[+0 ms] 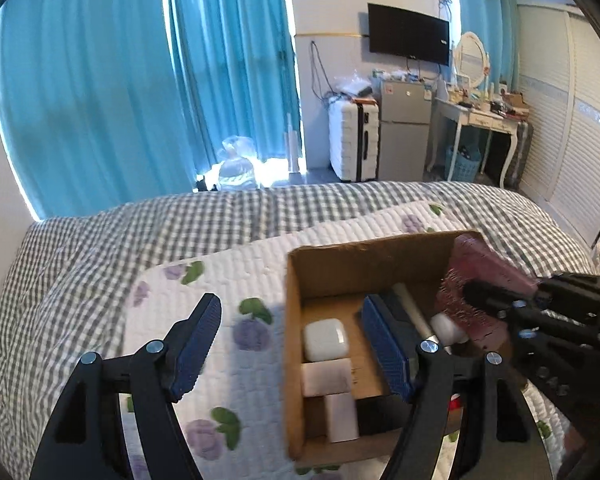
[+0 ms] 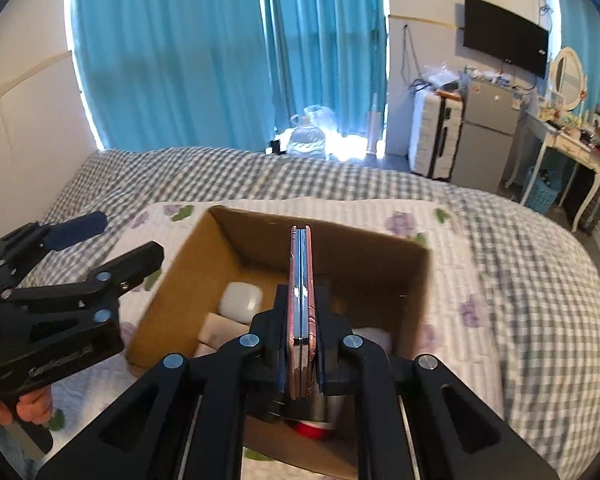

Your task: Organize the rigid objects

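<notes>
An open cardboard box [image 1: 332,260] [image 2: 172,280] sits on a floral quilt on the bed. Inside lie a white earbud case [image 1: 325,338] [image 2: 240,302], white blocks [image 1: 326,378], a white tube [image 1: 414,312] and a red item [image 2: 312,430]. My right gripper [image 2: 302,312] is shut on a flat pink phone-like slab [image 2: 301,300], held edge-up over the box; it shows as a maroon slab in the left wrist view [image 1: 484,276], with the gripper [image 1: 496,300]. My left gripper [image 1: 296,344] is open and empty, straddling the box's left wall; it also shows in the right wrist view [image 2: 116,240].
The bed carries a grey checked cover [image 1: 100,248] and the floral quilt [image 1: 228,280]. Beyond it are blue curtains [image 1: 140,80], a white suitcase [image 1: 354,140], a small fridge [image 1: 404,132], a wall TV [image 1: 408,34] and a dressing table [image 1: 484,116].
</notes>
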{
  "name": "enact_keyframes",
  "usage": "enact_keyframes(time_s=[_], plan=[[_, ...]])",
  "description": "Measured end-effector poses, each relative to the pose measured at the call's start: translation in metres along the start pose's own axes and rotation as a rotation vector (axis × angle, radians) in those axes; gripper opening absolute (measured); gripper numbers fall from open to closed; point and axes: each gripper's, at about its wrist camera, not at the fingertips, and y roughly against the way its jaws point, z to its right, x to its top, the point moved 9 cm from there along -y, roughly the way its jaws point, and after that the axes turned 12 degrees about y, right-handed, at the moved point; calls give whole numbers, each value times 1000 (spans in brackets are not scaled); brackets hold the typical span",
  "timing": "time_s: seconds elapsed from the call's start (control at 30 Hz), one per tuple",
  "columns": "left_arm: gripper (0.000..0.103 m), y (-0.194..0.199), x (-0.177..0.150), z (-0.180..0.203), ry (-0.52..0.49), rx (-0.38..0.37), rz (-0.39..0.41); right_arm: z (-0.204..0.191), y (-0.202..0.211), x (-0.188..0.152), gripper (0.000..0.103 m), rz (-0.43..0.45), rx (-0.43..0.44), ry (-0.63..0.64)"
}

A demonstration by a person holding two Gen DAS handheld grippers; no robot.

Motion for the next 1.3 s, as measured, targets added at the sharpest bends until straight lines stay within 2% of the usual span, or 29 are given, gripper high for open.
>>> enact_keyframes(time_s=[0.27, 0.43, 0.47, 0.53, 0.57, 0.63, 0.87, 1.2, 1.3], plan=[[75, -26, -10, -47, 68, 15, -3, -24, -58, -5, 9, -38, 58, -76], [75, -46, -21, -55, 91, -5, -21, -25, -78, -13, 10, -52, 102, -111], [75, -48, -24, -58, 92, -4, -26, -26, -78, -11, 10, -47, 98, -106], [75, -49, -28, -58, 88, -4, -30, -23, -73, -9, 13, -31, 36, -70], [75, -48, -29, -58, 85, -5, -29, -21, -70, -7, 23, -33, 13, -56], [75, -42, -30, -56, 78, -5, -29, -11, -63, -5, 26, -33, -46, -45], [75, 12, -11, -27, 67, -36, 30, 13, 1, 3, 26, 3, -136, -15], [75, 142, 36, 20, 33, -64, 207, 13, 159, 39, 27, 109, -221, 55], [75, 175, 41, 25, 14, -40, 237, 10, 204, 45, 46, 147, -224, 64]])
